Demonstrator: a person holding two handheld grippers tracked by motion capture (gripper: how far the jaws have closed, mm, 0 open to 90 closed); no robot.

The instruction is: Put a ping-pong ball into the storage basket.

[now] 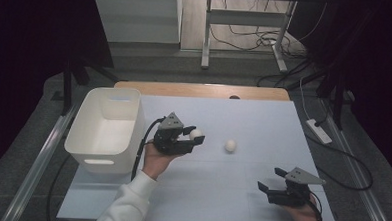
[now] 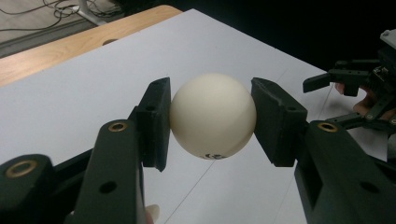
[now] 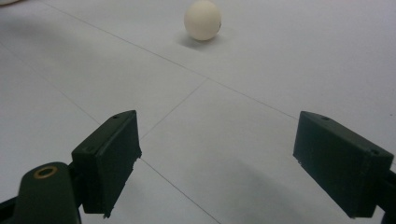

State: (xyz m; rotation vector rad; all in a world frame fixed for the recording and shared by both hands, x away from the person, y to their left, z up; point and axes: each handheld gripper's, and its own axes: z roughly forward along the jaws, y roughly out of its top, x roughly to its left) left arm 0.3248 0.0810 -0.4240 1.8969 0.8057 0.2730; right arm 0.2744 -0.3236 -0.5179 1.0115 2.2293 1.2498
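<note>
A white ball (image 2: 212, 115) sits clamped between the two black jaws of my left gripper (image 1: 195, 137), which is held above the white table sheet just right of the bin; the same ball (image 1: 196, 133) shows at the jaw tips from above. A second white ball (image 1: 230, 145) (image 3: 202, 19) rests loose on the sheet to the right of it. My right gripper (image 1: 269, 179) (image 3: 226, 161) hovers near the front right of the table, jaws wide open with nothing between them, pointing toward the loose ball. In the left gripper view the right gripper (image 2: 327, 100) appears at the far right.
A white plastic bin (image 1: 105, 129) stands at the left of the white sheet (image 1: 253, 118), its inside bare. A wooden table edge (image 1: 200, 89) runs along the back. Cables and a power strip (image 1: 318, 131) lie on the floor to the right.
</note>
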